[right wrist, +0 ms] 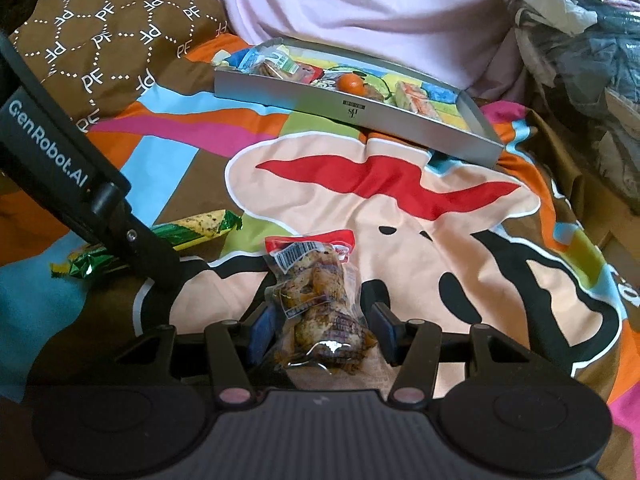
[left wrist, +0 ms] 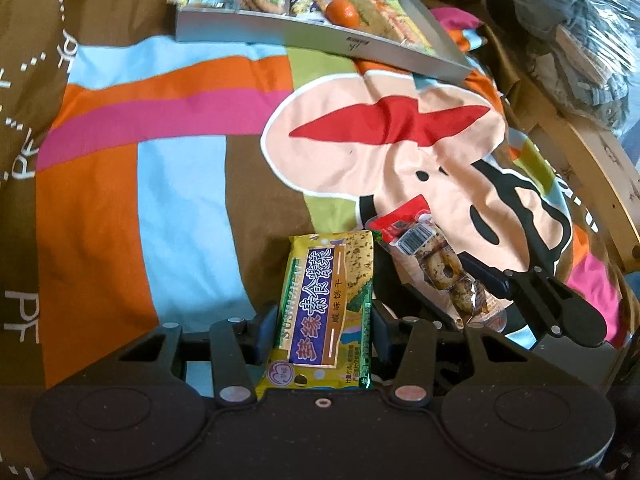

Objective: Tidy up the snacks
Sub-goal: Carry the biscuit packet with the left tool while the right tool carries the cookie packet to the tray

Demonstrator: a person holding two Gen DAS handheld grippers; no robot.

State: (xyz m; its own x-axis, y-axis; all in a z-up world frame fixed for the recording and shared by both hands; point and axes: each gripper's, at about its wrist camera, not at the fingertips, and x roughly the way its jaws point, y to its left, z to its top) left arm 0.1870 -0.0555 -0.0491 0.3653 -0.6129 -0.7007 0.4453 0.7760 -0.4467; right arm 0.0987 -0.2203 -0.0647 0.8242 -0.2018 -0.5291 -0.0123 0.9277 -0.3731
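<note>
While the left gripper (left wrist: 325, 330) clamps the yellow cracker packet (left wrist: 326, 312), the right gripper (right wrist: 325, 330) clamps the clear snack pouch (right wrist: 320, 300); grey tray (right wrist: 400, 120) at 12 o'clock (already partly filled).

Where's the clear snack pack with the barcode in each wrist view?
Left wrist: the clear snack pack lies right of centre, beside the green cracker pack, between the right gripper's fingers.
Right wrist: the same pack sits bottom centre, between that gripper's blue pads.
Shared landmark: the grey tray with the orange.
</note>
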